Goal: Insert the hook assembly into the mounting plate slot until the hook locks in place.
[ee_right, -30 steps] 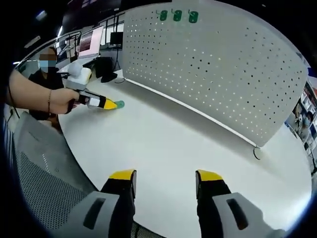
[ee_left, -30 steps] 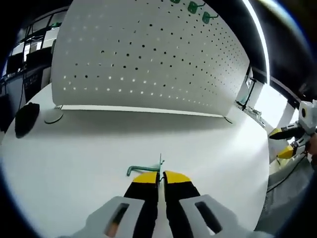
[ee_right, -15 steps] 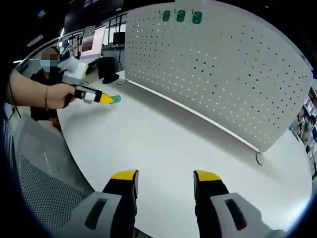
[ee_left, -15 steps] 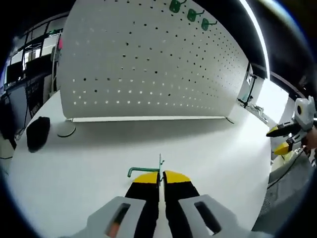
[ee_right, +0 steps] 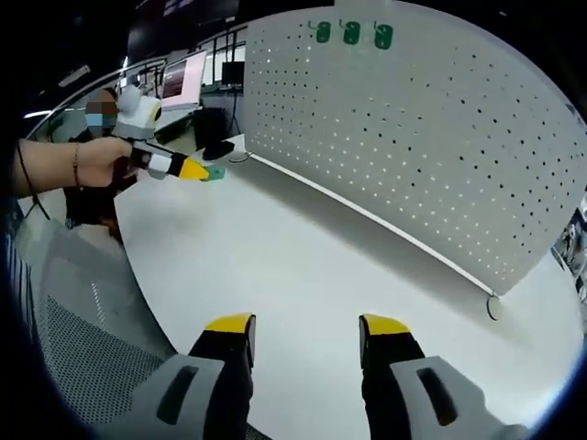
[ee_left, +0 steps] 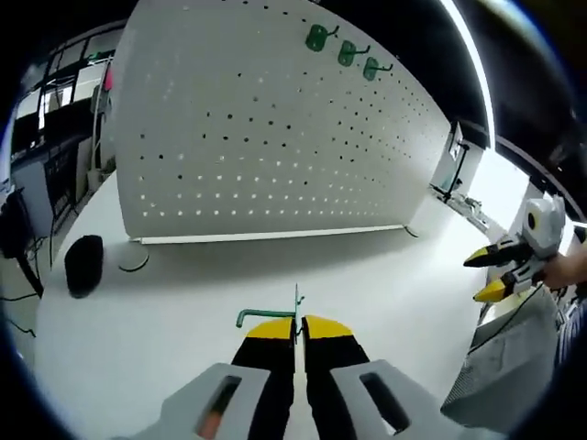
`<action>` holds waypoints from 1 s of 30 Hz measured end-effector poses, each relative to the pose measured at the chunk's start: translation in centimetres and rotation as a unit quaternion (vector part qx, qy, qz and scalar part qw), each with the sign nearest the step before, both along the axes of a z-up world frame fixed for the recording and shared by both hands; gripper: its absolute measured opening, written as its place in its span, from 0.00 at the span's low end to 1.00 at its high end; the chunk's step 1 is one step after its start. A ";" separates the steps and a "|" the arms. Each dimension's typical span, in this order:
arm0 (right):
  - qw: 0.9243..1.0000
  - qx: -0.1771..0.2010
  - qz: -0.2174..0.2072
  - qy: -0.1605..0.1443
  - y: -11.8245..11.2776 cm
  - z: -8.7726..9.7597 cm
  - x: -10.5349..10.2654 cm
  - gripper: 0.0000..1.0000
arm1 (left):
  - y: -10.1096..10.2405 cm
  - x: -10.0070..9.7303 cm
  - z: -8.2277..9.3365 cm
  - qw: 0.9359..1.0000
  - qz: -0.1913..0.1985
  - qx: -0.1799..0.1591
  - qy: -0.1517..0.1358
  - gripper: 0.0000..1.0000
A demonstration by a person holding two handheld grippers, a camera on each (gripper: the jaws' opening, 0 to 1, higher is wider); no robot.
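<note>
While L gripper (ee_left: 296, 327) jaws clamp green hook (ee_left: 266, 314) above table (ee_left: 165, 302), R gripper (ee_right: 305, 323) jaws gape empty, facing pegboard (ee_right: 440, 137).

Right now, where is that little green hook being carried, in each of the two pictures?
Left gripper view: the green hook sits low at centre, pinched in the left gripper.
Right gripper view: it shows at upper left, at the tip of the left gripper.
Shared landmark: the white pegboard with three green hooks at its top.
</note>
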State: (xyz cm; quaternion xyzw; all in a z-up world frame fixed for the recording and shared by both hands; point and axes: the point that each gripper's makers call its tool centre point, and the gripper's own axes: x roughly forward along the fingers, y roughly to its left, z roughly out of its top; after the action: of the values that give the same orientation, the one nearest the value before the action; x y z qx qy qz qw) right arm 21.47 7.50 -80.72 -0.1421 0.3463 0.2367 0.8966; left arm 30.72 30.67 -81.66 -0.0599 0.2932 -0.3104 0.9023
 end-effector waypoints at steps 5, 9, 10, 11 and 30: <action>1.000 0.002 0.007 -0.002 0.5 0.5 0.0 0.42 | -0.9 -1.7 1.2 0.999 -0.044 0.016 -0.013 0.01; 1.000 -0.009 0.009 0.003 0.7 0.5 0.1 0.42 | -1.2 -3.0 0.9 0.999 -0.052 0.010 0.001 0.01; 1.000 -0.006 0.008 0.007 0.7 0.6 0.1 0.42 | -1.2 -3.4 0.7 0.998 -0.058 0.019 0.001 0.01; 1.000 0.002 0.005 0.005 0.9 0.9 0.2 0.42 | -1.3 -4.0 0.7 0.998 -0.064 0.023 0.002 0.01; 0.997 0.062 0.039 0.011 5.9 3.3 0.3 0.40 | -3.3 -11.1 2.6 0.993 -0.108 0.014 0.040 0.01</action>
State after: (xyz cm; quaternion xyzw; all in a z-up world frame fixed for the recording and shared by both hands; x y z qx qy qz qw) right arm 21.77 13.37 -77.46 -0.0970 0.3354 0.2936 0.8899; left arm 19.63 27.38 -79.05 -0.0281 0.3381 -0.3989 0.8519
